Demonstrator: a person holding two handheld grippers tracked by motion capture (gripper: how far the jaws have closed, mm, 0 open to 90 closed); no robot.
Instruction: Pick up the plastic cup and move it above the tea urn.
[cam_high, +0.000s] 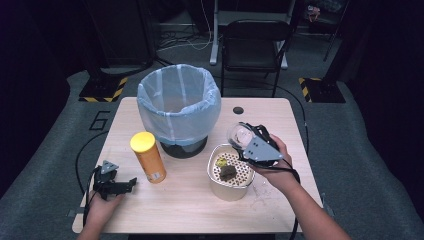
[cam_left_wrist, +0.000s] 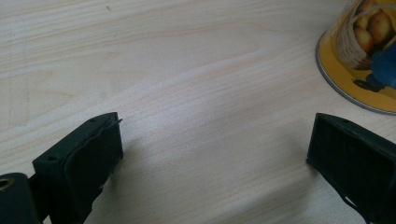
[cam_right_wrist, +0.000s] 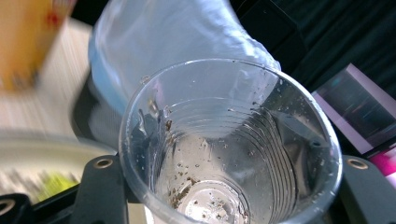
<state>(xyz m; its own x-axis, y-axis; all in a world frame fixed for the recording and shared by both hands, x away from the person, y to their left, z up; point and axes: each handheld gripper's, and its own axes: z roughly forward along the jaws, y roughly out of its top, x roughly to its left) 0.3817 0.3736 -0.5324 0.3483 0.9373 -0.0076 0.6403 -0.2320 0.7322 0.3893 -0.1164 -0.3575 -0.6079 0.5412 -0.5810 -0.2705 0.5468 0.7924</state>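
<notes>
My right gripper is shut on a clear plastic cup, holding it tilted above the far edge of a white container. The container's perforated insert carries a yellow scrap and a brown lump. In the right gripper view the cup sits between the two jaws, wet inside, with brown specks on its wall and bottom. My left gripper rests on the table at the front left, open, jaws wide apart over bare wood. A yellow canister stands just right of it.
A bin lined with a pale blue bag stands at the back middle of the table, behind the canister and the container. The canister's base lies beyond my left gripper's right jaw. A black chair stands behind the table.
</notes>
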